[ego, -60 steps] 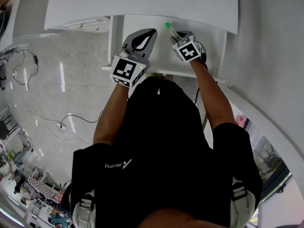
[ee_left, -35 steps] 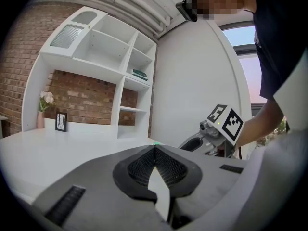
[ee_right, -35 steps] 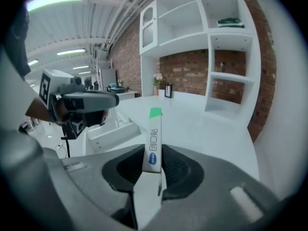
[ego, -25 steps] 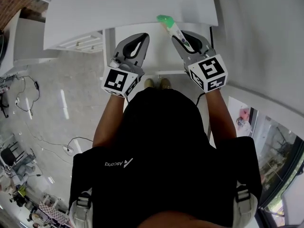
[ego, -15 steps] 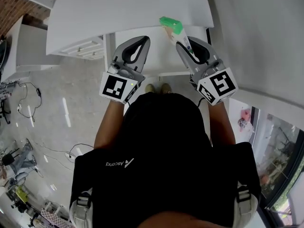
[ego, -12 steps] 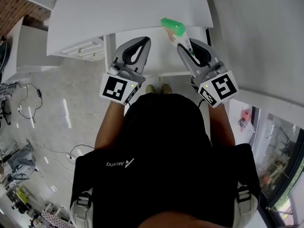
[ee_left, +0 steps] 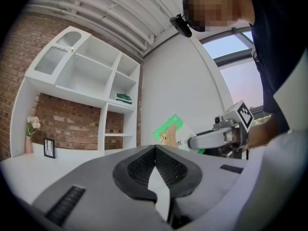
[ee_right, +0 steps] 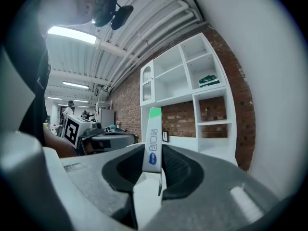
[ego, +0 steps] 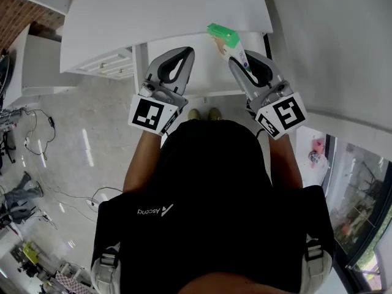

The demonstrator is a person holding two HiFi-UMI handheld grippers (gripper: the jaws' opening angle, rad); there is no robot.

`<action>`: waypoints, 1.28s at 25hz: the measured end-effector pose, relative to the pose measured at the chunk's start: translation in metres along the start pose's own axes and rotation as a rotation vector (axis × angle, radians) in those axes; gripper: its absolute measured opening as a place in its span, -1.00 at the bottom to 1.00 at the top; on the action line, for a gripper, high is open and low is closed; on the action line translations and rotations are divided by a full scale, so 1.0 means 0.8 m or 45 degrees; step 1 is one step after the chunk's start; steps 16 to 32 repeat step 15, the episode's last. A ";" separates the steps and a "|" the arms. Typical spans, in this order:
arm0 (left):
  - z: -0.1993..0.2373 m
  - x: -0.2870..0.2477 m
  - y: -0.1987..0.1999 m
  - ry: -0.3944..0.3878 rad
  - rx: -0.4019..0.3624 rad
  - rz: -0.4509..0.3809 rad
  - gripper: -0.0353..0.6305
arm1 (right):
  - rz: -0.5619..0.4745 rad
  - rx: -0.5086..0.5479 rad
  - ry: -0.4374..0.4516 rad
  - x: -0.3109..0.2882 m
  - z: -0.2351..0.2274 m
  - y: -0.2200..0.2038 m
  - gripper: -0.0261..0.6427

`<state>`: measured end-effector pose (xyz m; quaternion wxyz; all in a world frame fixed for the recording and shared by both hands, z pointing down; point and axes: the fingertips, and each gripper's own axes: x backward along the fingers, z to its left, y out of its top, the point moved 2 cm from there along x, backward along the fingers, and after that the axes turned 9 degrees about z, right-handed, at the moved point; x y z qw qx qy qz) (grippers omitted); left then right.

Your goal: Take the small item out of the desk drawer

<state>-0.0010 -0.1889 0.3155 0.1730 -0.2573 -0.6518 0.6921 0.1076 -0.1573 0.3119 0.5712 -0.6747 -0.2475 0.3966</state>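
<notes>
In the head view my right gripper (ego: 237, 55) is shut on a small flat packet (ego: 224, 37), white with a green end, and holds it above the open white desk drawer (ego: 205, 72). The packet stands upright between the pads in the right gripper view (ee_right: 152, 137), where my right gripper (ee_right: 154, 153) clamps its lower part. My left gripper (ego: 185, 52) hovers beside it over the drawer's left half, jaws closed with nothing between them. The left gripper view shows my left gripper (ee_left: 155, 148) shut, and the packet (ee_left: 169, 130) off to its right.
The white desk top (ego: 153, 8) lies beyond the drawer. A white side unit with small drawers (ego: 107, 66) stands at the left. Cables run over the pale floor (ego: 67, 158). A white shelf unit (ee_left: 91, 85) stands against a brick wall. My shoes (ego: 202, 112) show under the drawer's front.
My right gripper has come up out of the drawer with the packet in it. Both grippers have risen toward the camera; over the last half second they barely move.
</notes>
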 end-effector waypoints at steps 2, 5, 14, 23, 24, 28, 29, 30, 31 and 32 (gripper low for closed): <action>-0.002 -0.001 0.000 -0.001 -0.002 0.001 -0.90 | 0.000 -0.002 -0.002 0.002 -0.001 -0.001 -0.65; -0.003 -0.002 -0.001 -0.001 0.000 0.002 -0.90 | -0.002 -0.006 -0.003 0.003 -0.003 -0.002 -0.65; -0.005 -0.008 0.004 0.001 -0.001 -0.008 -0.90 | 0.001 -0.007 0.004 0.004 -0.007 -0.003 -0.65; -0.005 -0.010 0.006 0.001 -0.002 -0.017 -0.90 | 0.001 -0.007 0.005 0.004 -0.008 -0.003 -0.65; -0.005 -0.010 0.006 0.001 -0.002 -0.017 -0.90 | 0.001 -0.007 0.005 0.004 -0.008 -0.003 -0.65; -0.005 -0.010 0.006 0.001 -0.002 -0.017 -0.90 | 0.001 -0.007 0.005 0.004 -0.008 -0.003 -0.65; -0.005 -0.010 0.006 0.001 -0.002 -0.017 -0.90 | 0.001 -0.007 0.005 0.004 -0.008 -0.003 -0.65; -0.005 -0.010 0.006 0.001 -0.002 -0.017 -0.90 | 0.001 -0.007 0.005 0.004 -0.008 -0.003 -0.65; -0.005 -0.010 0.006 0.001 -0.002 -0.017 -0.90 | 0.001 -0.007 0.005 0.004 -0.008 -0.003 -0.65; -0.005 -0.010 0.006 0.001 -0.002 -0.017 -0.90 | 0.001 -0.007 0.005 0.004 -0.008 -0.003 -0.65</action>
